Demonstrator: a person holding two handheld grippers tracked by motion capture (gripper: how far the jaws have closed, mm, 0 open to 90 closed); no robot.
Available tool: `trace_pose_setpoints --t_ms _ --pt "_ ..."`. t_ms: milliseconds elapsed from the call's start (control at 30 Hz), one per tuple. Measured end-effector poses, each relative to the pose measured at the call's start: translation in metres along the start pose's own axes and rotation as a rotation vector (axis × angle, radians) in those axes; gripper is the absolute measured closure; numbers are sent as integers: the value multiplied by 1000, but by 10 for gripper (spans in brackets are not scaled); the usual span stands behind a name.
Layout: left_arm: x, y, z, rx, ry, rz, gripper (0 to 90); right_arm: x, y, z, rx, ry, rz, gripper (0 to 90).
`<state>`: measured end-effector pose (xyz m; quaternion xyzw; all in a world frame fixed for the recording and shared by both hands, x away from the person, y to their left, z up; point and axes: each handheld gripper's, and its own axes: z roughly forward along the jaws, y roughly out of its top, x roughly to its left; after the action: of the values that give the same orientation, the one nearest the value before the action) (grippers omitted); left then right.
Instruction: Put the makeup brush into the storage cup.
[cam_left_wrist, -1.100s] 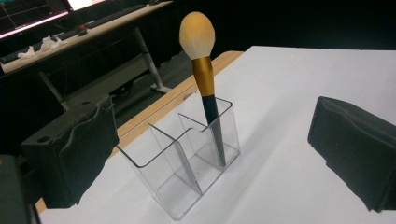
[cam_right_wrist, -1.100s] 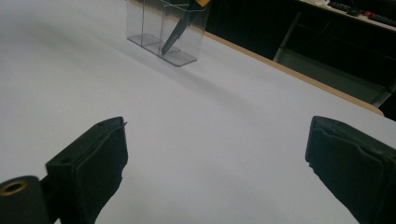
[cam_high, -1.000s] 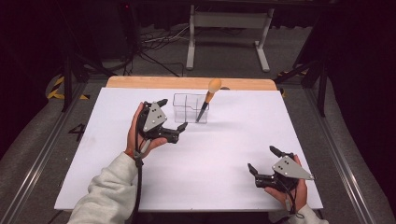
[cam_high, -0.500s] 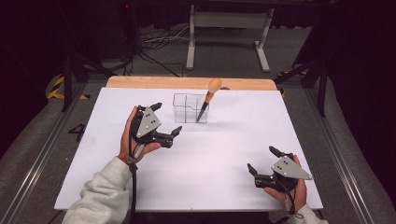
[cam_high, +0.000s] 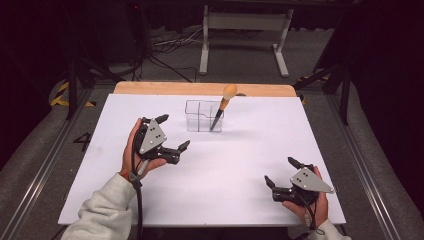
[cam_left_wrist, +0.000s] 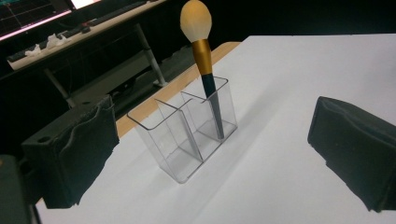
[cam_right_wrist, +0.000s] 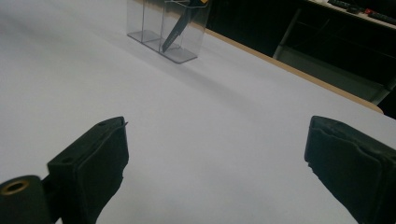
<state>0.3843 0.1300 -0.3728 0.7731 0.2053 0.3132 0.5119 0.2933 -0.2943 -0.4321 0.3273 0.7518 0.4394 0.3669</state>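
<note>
brush (cam_high: 223, 106) in clear holder (cam_high: 200, 116), grippers apart

brush: makeup brush (cam_left_wrist: 208, 77) with a fluffy cream head, gold ferrule and dark handle
brush pose: handle down, head up, leaning a bit so the fluffy end sticks well above the rim
brush spot: sitting in the right-hand compartment as I look over my table
holder: clear plastic organizer (cam_high: 198, 116) with a divider down the middle, upright
holder spot: far middle of my white table, other compartment empty
</note>
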Motion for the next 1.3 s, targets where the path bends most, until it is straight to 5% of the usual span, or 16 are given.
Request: trace_pose_setpoints --t_ms 1300 --pt "1 -41 -45 57 37 -6 25 -1 -1 1 12 0 -2 71"
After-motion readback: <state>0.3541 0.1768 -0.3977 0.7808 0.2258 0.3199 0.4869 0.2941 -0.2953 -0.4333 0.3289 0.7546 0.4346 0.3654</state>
